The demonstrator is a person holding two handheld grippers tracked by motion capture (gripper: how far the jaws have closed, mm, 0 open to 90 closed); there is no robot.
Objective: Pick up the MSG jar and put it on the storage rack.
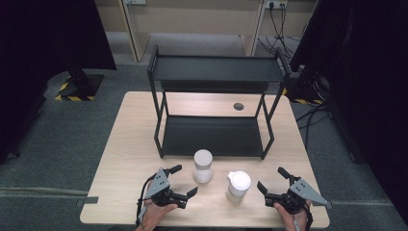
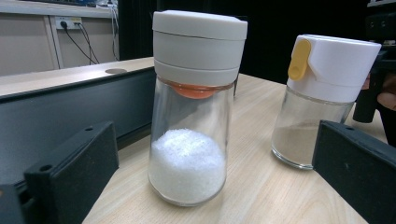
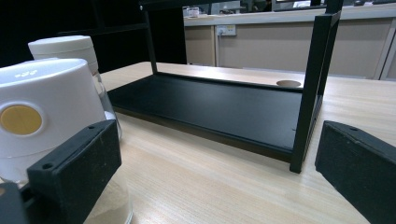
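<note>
Two glass shakers stand on the pale wood-grain table [image 1: 120, 159], just in front of the black metal two-tier rack [image 1: 214, 134]. The salt shaker [image 2: 191, 112], a tapered clear jar with a stepped grey-white lid and an orange inner ring, holds coarse white crystals; it sits at twelve o'clock from the left gripper [image 1: 185, 182], whose matte black block jaws are spread wide with nothing between them. The second shaker [image 1: 238, 186], with a smooth white cap and a yellow tab, stands at nine o'clock from the right gripper [image 1: 271, 184], jaws likewise spread and empty.
</note>
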